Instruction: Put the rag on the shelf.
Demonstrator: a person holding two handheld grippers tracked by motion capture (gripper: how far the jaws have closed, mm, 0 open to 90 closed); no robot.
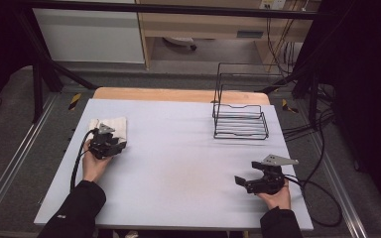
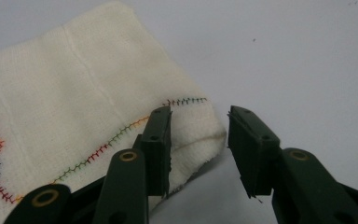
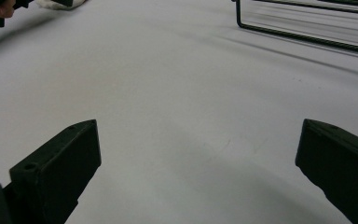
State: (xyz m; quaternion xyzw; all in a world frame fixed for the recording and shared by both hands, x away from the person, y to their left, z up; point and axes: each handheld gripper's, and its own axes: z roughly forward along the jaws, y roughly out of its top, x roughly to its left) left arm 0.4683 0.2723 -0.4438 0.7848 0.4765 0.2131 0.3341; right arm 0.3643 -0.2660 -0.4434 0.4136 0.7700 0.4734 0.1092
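The cream-white knitted cloth with multicoloured zigzag stitching (image 2: 74, 112) is laid flat on the far left part of the pale grey surface (image 1: 178, 158), close to its left edge. In the high view the cloth (image 1: 113, 125) is seen just beyond the left tongs (image 1: 110, 144), which are held in the person's left hand (image 1: 94, 166) and pointed away from the near edge.

In the left gripper view the left tongs (image 2: 199, 140) are seen partly closed around the near right corner of the cloth. One black jaw is set on top of the fabric, right at the stitched hem, while the other jaw is kept clear of the cloth, with bare surface visible in the gap beside the corner. The fabric is not pressed from both sides, so no grip is made yet; the jaws are standing open with the corner between them.

The right tongs (image 1: 243, 182) are held in the person's right hand (image 1: 277, 197) at the near right part of the surface, well apart from the cloth. In the right gripper view the right tongs (image 3: 198, 163) are seen wide open, with nothing but bare surface between the jaws.

A black wire rack (image 1: 240, 116) is placed upright at the far right of the surface, well apart from both tongs. Black cables are trailed from each tool toward the near edge.
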